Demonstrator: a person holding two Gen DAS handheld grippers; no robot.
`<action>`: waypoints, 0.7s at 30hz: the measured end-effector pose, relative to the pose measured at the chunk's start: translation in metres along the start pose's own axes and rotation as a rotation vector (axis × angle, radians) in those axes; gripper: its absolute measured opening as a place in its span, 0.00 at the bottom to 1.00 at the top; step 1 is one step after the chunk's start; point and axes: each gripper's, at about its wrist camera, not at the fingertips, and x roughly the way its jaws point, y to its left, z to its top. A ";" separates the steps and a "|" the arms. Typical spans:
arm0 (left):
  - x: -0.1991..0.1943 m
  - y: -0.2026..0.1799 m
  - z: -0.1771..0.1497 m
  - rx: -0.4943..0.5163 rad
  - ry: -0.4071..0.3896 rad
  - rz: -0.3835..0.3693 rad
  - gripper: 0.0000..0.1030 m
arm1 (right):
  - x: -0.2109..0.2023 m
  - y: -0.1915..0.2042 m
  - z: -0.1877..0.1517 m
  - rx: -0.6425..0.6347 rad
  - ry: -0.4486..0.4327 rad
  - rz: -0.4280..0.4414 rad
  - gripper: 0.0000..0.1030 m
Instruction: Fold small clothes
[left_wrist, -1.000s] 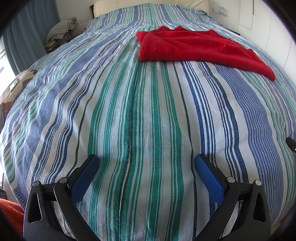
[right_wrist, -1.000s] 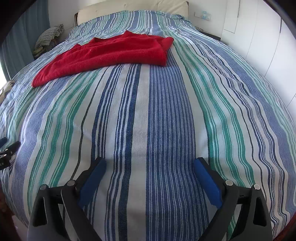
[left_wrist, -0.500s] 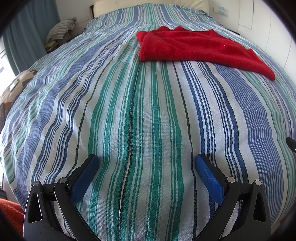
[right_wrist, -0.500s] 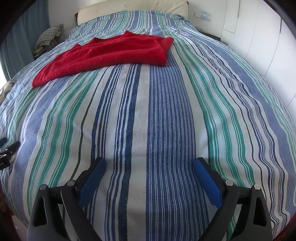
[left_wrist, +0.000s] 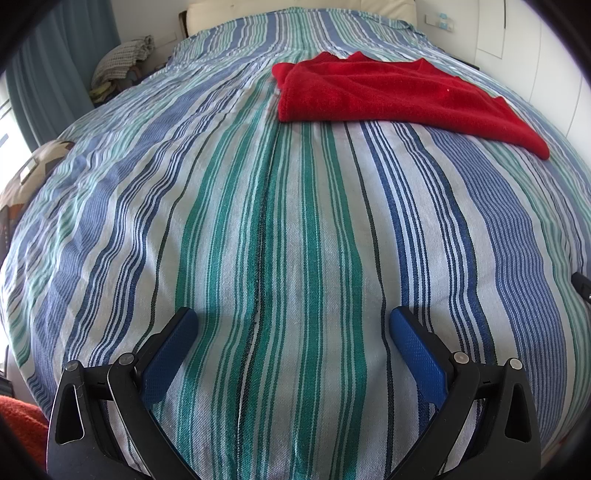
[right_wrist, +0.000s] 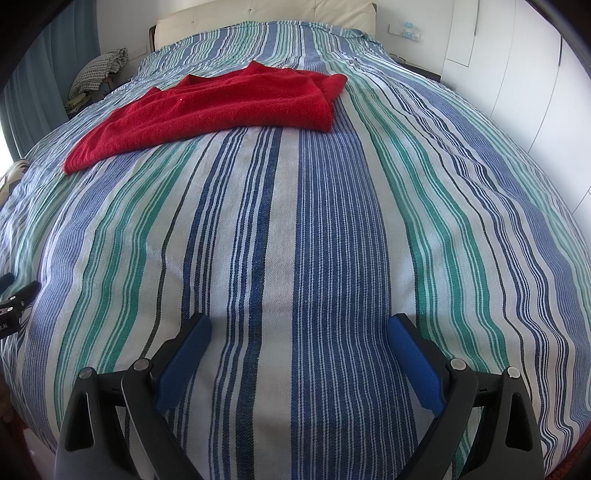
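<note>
A red knitted garment (left_wrist: 391, 94) lies flat on the striped bedspread (left_wrist: 288, 229) toward the head of the bed, upper right in the left wrist view. In the right wrist view the red garment (right_wrist: 229, 105) sits upper left, one side doubled over. My left gripper (left_wrist: 293, 319) hovers open over the near part of the bed, far short of the garment, nothing between its blue pads. My right gripper (right_wrist: 301, 325) is likewise open and empty above the striped bedspread (right_wrist: 332, 221) near the foot.
A cream headboard (right_wrist: 258, 14) closes the far end. A pile of checked cloth (left_wrist: 122, 59) sits at the bed's far left beside a blue curtain (left_wrist: 62, 66). White cupboard doors (right_wrist: 517, 81) line the right side. An orange fabric (left_wrist: 22, 432) shows at the lower left.
</note>
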 end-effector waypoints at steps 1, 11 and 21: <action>0.000 0.000 0.000 0.000 0.000 0.000 0.99 | 0.000 0.000 0.000 0.000 0.000 0.000 0.93; -0.028 0.020 0.009 -0.123 -0.017 -0.154 0.99 | -0.014 -0.039 0.063 0.159 0.037 0.175 0.93; -0.027 0.034 0.027 -0.188 -0.071 -0.194 0.99 | 0.078 -0.087 0.220 0.396 0.027 0.329 0.85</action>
